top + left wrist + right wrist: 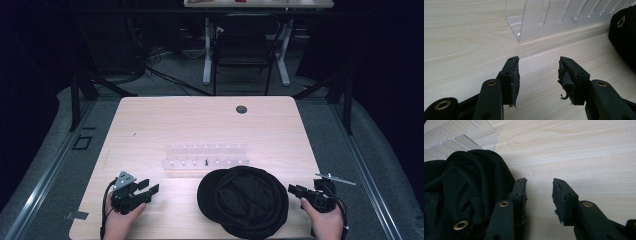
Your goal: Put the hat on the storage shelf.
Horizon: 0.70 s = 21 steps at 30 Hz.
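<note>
**Both claws wide and empty beside the black garment**

High view: a crumpled black garment [245, 200] lies at the near edge of the bench [150, 120], right of centre, touching the clear acrylic rack [206, 160] behind it. The left claw [148, 189] hovers near the near-left corner, jaws spread wide, holding nothing. The right claw [296, 190] sits just beside the garment's right side, near the near-right corner.

Left gripper view: the left claw [539, 72] gapes over bare wood; the rack [554, 17] stands ahead, the garment [624, 37] at the right edge.

Right gripper view: the right claw [539, 192] stands wide and empty, one jaw just beside the garment [461, 195], with the rack [456, 140] behind the cloth.
</note>
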Available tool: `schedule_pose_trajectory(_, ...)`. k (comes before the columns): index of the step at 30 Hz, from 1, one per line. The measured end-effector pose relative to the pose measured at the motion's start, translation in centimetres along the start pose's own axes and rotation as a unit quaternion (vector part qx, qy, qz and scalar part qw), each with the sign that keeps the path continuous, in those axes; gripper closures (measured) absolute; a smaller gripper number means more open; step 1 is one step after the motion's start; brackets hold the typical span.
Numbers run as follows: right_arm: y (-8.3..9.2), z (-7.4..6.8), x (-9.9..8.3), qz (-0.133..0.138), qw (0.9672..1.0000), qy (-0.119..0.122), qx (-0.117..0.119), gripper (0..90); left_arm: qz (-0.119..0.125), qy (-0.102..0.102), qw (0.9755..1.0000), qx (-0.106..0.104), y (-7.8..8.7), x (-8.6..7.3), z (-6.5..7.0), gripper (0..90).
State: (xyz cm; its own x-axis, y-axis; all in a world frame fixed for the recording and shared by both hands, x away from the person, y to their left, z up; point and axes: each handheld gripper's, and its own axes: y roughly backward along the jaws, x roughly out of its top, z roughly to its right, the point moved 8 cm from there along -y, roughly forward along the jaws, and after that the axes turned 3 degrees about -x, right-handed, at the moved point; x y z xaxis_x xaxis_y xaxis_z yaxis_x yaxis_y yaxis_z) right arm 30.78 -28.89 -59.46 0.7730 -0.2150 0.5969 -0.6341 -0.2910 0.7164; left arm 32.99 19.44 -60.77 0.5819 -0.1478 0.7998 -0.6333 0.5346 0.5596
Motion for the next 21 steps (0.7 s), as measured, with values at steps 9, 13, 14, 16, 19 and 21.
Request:
schedule_pose_trajectory(9,1.4,-1.2,0.1,-0.030,0.9995,-0.004,0.002,63.6,-0.001,-0.008,1.0000,-0.003,0.1,0.0,0.6,50.1)
schedule_pose_trajectory(13,2.2,-1.4,-0.1,-0.049,0.9988,-0.008,0.004,65.4,0.000,-0.015,0.9999,-0.006,0.1,0.0,0.9,49.8)
schedule_pose_trajectory(14,2.3,-1.4,-0.2,-0.054,0.9985,-0.007,0.004,65.3,0.001,-0.018,0.9998,-0.006,0.2,0.0,1.0,49.8)
schedule_pose_trajectory(16,2.5,-1.5,-0.2,-0.061,0.9981,-0.009,0.005,64.9,0.003,-0.016,0.9998,-0.007,0.3,0.1,1.0,49.8)
schedule_pose_trajectory(19,2.9,-1.6,-0.4,-0.078,0.9969,-0.005,0.005,64.9,0.000,-0.017,0.9998,-0.006,0.3,0.0,0.9,49.6)
schedule_pose_trajectory(21,2.8,-1.9,-0.9,-0.110,0.9939,0.000,0.010,65.2,-0.002,-0.015,0.9999,-0.007,0.2,0.0,0.9,49.2)
